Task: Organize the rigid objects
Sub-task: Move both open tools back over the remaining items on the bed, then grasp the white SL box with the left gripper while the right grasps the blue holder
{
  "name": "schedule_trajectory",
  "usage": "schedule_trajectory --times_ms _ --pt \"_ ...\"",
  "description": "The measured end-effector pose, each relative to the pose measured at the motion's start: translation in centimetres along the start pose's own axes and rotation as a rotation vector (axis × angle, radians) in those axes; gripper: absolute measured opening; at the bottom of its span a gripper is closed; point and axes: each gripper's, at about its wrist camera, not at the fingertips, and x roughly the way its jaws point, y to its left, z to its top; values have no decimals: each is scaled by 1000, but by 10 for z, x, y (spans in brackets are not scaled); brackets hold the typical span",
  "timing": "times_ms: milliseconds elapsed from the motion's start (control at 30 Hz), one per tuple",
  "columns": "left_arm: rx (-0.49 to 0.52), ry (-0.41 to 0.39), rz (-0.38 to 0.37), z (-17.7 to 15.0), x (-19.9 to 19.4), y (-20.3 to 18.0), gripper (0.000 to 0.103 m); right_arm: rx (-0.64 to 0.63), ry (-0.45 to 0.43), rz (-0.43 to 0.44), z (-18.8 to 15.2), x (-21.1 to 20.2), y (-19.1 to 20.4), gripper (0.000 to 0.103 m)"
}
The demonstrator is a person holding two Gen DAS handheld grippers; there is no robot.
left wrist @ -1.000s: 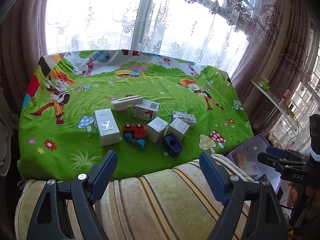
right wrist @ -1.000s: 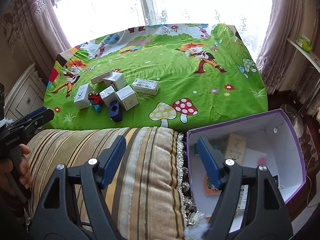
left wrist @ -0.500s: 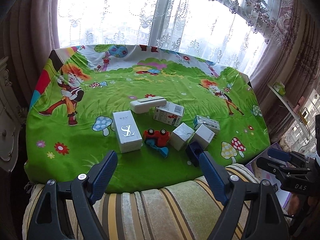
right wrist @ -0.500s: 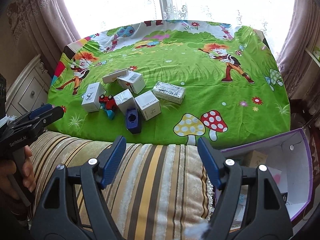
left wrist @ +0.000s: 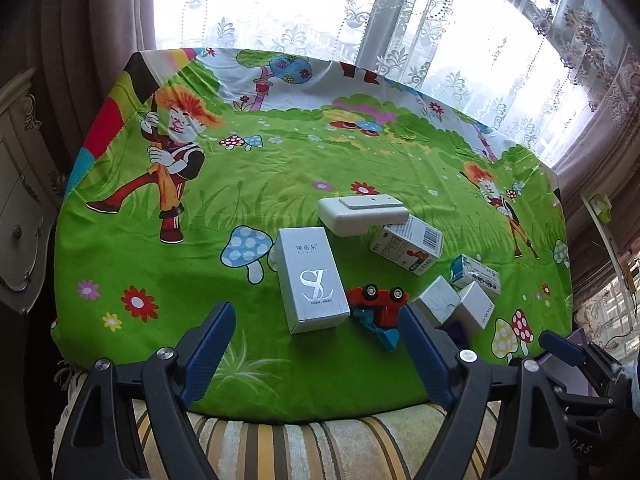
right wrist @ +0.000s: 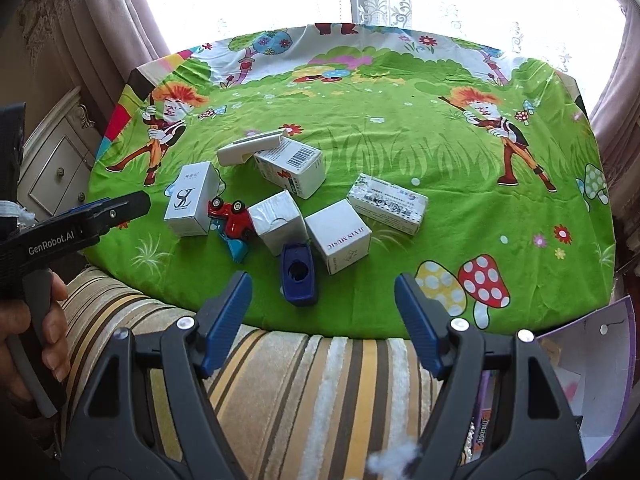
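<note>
Several small boxes lie clustered on the green cartoon cloth (left wrist: 200, 264): a white SL box (left wrist: 311, 278) (right wrist: 191, 200), a long white case (left wrist: 362, 214) (right wrist: 250, 148), a barcode carton (left wrist: 408, 244) (right wrist: 294, 170), white cubes (right wrist: 276, 220) (right wrist: 340, 236), a printed carton (right wrist: 386, 202). A red toy car (left wrist: 378, 300) (right wrist: 232, 216) and a dark blue block (right wrist: 298, 274) lie among them. My left gripper (left wrist: 316, 350) is open just short of the SL box. My right gripper (right wrist: 322, 312) is open just short of the blue block.
A striped cushion (right wrist: 300, 392) lies along the near edge. A purple-rimmed box (right wrist: 592, 376) with items inside stands at the lower right. A white cabinet (left wrist: 20, 208) stands left; curtains and window lie behind.
Both grippers have moved forward towards the cluster, so the boxes look nearer. The purple-rimmed box has slid towards the right edge of the right wrist view. Both stay open.
</note>
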Motion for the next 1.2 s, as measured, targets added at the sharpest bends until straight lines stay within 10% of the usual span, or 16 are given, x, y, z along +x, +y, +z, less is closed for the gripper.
schedule_trajectory --times_ms 800,1200 --pt "-103 117 48 18 87 18 79 -18 186 -10 -2 80 9 50" --pt "-127 112 49 10 92 28 47 -38 187 23 0 87 13 31"
